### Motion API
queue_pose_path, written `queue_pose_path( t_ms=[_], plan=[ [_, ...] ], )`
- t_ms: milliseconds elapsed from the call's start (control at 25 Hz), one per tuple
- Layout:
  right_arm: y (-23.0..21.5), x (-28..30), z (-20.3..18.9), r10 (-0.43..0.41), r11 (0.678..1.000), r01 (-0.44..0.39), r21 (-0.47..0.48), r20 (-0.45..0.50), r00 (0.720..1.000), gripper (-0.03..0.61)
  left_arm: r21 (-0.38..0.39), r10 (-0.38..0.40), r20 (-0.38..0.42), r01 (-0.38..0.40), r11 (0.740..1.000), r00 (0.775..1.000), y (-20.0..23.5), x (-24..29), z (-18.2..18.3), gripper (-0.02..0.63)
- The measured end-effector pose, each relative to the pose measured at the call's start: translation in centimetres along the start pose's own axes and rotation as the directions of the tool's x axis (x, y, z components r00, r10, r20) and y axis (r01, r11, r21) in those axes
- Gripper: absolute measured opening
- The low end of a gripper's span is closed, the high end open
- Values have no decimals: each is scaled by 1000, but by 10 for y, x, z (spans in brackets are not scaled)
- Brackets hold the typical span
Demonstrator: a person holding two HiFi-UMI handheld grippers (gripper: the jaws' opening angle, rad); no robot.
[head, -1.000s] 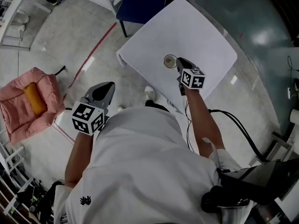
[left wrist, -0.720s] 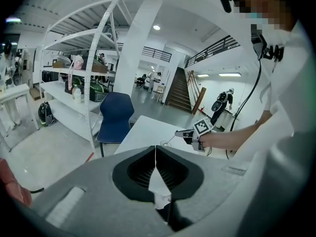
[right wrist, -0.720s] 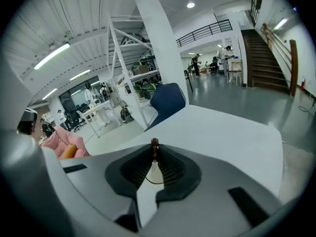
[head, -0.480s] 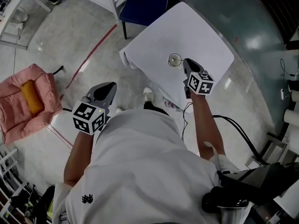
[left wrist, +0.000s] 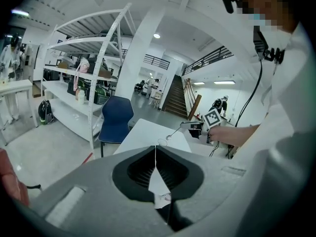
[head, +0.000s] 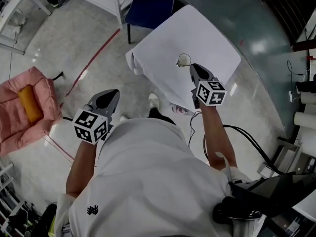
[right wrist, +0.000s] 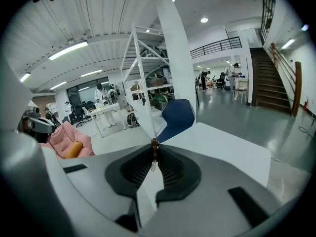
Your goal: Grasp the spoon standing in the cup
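Note:
A small clear cup [head: 184,59] stands on the white table [head: 207,38]. My right gripper [head: 193,68] hovers just beside it, shut on the handle of a thin spoon [left wrist: 174,134]. In the left gripper view the spoon juts sideways from the right gripper [left wrist: 190,127], and its bowl hangs just above the cup's rim [left wrist: 161,141]. The spoon's brown handle end [right wrist: 154,143] shows pinched at the right gripper's [right wrist: 154,148] tips. My left gripper [head: 110,98] is off the table to the left at waist height, and in its own view the left gripper [left wrist: 155,152] is shut on nothing.
A blue chair [head: 153,4] stands behind the table. A pink cushioned seat [head: 24,107] with an orange roll sits on the floor at far left. Metal shelving [left wrist: 79,83] lines the hall's left side. A black cable [head: 247,132] runs across the floor at right.
The right gripper has drawn a little back from the cup with the spoon in its jaws, and the spoon's bowl now shows outside the cup. The left gripper has stayed put.

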State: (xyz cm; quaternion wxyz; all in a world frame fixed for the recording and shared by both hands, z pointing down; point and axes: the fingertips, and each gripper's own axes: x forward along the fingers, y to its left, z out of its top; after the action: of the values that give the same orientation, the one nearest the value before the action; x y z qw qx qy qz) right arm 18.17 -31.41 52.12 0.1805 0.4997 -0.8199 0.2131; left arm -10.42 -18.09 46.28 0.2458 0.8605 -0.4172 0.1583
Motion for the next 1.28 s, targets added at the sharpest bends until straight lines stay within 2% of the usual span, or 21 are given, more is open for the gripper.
queue_pose_path(
  t_ms=[400, 880, 1280],
  plan=[
    [78, -42, -18, 39, 999, -40, -10, -7, 999, 44, 39, -21, 3, 21, 999, 1000, -3, -47, -23, 12],
    [194, -78, -25, 171, 982, -171, -81, -7, 985, 44, 35, -50, -2, 50, 998, 999, -1, -83, -56, 12],
    [245, -91, -36, 221, 969, -221, -111, -15, 975, 44, 37, -49, 7, 49, 998, 999, -2, -109, -68, 12]
  ],
)
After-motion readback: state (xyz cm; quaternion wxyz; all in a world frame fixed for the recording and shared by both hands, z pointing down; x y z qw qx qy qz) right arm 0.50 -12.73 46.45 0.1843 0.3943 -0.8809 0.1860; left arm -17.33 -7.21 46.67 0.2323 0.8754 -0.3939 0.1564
